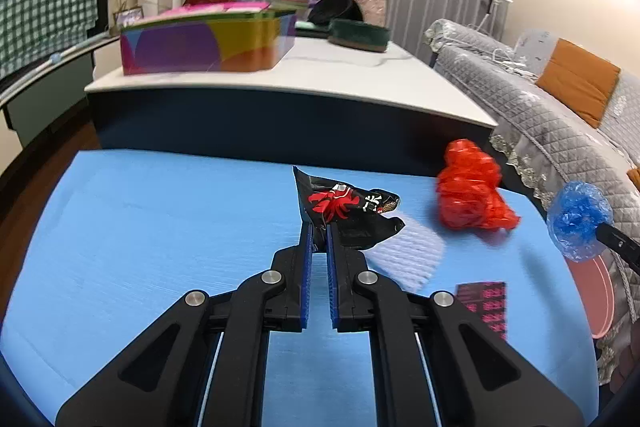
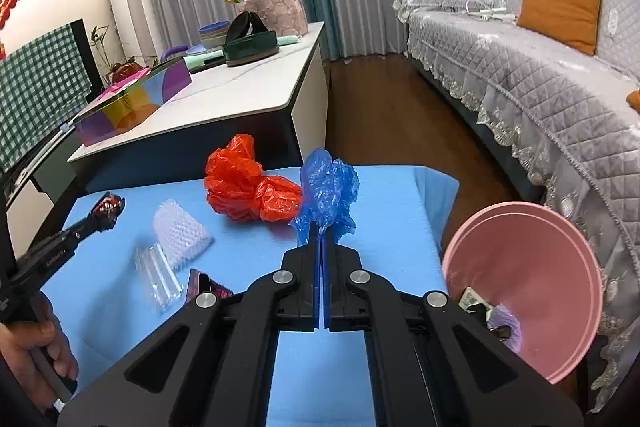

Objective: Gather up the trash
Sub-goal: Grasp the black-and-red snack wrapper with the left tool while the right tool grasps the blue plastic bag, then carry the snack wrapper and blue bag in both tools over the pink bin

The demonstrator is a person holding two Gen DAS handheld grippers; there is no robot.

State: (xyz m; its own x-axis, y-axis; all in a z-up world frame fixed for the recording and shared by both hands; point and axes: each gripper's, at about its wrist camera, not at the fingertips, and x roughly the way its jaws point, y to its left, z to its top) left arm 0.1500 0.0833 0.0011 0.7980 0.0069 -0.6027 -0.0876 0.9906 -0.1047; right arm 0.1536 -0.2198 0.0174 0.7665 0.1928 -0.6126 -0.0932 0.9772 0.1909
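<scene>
Left hand-held gripper (image 1: pixel 319 227), nearly closed, pinching one corner of a black snack wrapper (image 1: pixel 348 211) with red print, lifted above the blue-covered bench (image 1: pixel 160 227). Right hand-held gripper (image 2: pixel 321 227), fully clenched on a crumpled blue plastic bag (image 2: pixel 326 187), raised over the right part of the same bench. Crumpled red plastic bag (image 2: pixel 248 183) lying on the far side of the blue surface, just left of the blue bag as seen from the right wrist. Piece of bubble wrap (image 2: pixel 180 231) and clear plastic packaging (image 2: pixel 158 277) on the left-centre of the bench, with a dark wrapper with pink print (image 2: pixel 208 287) nearer. Pink bin (image 2: pixel 524 283) off the right edge of the bench, tilted toward the camera, with bits of trash at its bottom. Low white-topped table (image 2: pixel 248 95) beyond the far edge, loaded with a colourful box (image 1: pixel 204 43) and other items. Sofa with grey quilted cover (image 2: pixel 540 75) along the right. Open strip of wooden floor (image 2: pixel 380 111) between table and sofa. Wide bare area on the near-left of the blue surface.
</scene>
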